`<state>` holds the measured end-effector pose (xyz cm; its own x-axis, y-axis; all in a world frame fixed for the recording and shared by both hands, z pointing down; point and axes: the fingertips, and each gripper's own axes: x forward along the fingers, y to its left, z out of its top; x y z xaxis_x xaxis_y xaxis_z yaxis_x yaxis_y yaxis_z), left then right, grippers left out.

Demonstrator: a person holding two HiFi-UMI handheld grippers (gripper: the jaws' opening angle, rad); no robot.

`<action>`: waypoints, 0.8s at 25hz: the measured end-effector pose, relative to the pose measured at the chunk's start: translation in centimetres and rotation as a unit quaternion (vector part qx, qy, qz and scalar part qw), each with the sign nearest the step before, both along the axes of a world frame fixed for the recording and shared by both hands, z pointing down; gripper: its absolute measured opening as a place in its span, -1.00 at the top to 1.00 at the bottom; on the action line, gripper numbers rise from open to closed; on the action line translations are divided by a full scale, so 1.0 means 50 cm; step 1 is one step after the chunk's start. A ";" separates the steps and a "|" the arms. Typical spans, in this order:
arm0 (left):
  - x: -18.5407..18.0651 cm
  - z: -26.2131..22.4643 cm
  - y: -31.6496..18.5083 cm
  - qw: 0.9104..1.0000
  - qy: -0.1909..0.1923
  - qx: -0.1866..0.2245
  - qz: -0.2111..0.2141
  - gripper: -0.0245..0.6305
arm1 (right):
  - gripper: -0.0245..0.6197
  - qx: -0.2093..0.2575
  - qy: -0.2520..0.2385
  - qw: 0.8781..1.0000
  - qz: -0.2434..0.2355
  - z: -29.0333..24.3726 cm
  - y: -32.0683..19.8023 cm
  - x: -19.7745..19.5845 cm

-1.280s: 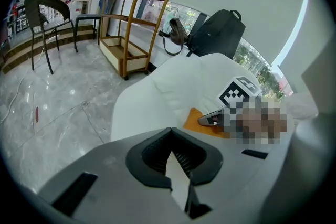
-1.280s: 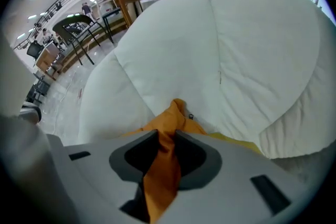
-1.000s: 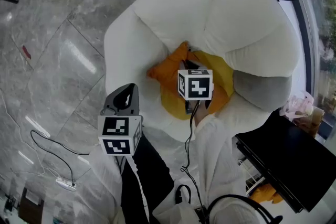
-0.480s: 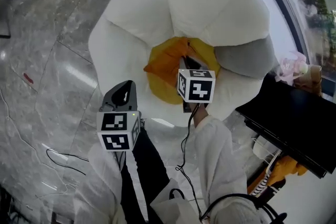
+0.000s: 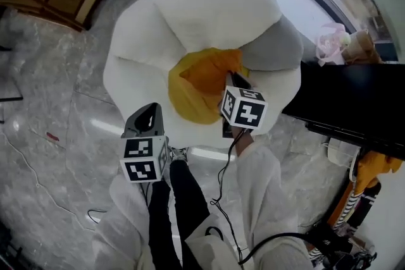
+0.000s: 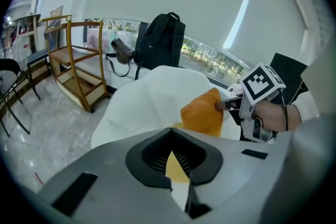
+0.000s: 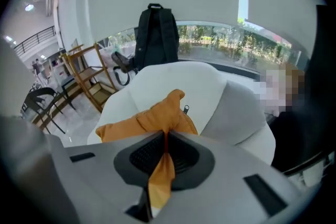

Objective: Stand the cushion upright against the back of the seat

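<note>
The right gripper is clamped on a fold of the cushion. The cushion sits in the hollow of the white seat at the centre of the head view, its pinched corner raised but its body slumped, not yet leaning on the back. The left gripper, at lower left over the seat's front edge, has its jaws together on nothing. The pinch seems to hold only loose cover, so a hard pull could stretch the cloth or slip. Better to lift gently and tip the top edge toward the upper part of the frame, with the lower edge wedged in the crease. The left gripper could prop the cushion's left side, clear of the grey pillow at right. Let go only once it leans by itself.
</note>
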<state>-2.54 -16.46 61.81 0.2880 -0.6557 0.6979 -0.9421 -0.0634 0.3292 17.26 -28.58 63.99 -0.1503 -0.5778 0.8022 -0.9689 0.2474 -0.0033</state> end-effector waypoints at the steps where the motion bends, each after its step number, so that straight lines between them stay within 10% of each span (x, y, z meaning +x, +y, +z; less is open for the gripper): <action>1: 0.006 -0.011 -0.004 1.000 -0.003 0.003 0.009 0.91 | 0.67 0.007 -0.003 1.000 0.011 -0.016 -0.001 0.009; 20: 0.110 -0.098 -0.147 0.997 -0.024 0.022 0.067 0.91 | 0.67 0.026 -0.133 0.979 0.153 -0.116 -0.066 0.056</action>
